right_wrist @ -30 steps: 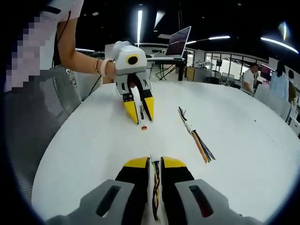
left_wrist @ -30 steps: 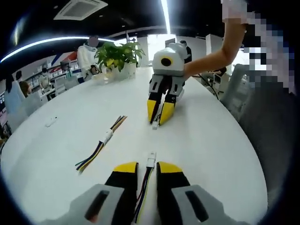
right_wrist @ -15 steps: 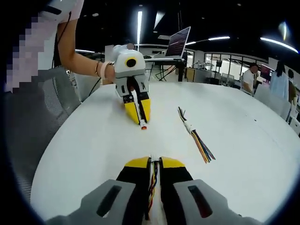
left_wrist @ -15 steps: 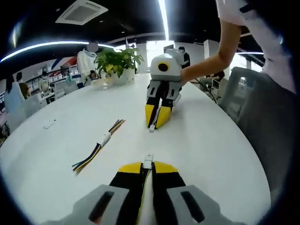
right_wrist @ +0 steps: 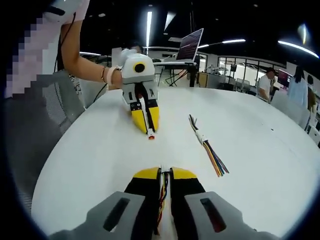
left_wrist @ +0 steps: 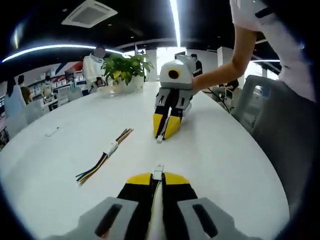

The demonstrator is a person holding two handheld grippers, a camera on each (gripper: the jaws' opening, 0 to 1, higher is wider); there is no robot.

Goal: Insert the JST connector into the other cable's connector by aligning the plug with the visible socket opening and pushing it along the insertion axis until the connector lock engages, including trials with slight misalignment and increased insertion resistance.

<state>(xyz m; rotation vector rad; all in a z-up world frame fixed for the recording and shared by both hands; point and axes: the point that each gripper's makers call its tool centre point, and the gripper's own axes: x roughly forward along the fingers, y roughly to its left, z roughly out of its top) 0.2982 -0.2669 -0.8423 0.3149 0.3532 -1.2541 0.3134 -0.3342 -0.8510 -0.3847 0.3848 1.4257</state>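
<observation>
Here, in the left gripper view, the left gripper [left_wrist: 156, 181] at bottom centre has its yellow-tipped jaws pinched on a multicolour wired cable, its small white JST connector [left_wrist: 158, 172] poking out front. Frame centre, the right gripper [left_wrist: 165, 131] pinches the mating white connector [left_wrist: 159, 139] – well apart yet. Best approach: line up axes first, then push straight.

Right gripper view: jaws clamped on wires at bottom centre; a spare coloured cable bundle [right_wrist: 210, 150] lies mid-right on the white round table [right_wrist: 260, 150], off the path. A potted green plant [left_wrist: 125, 62] sits upper left in the left gripper view.
</observation>
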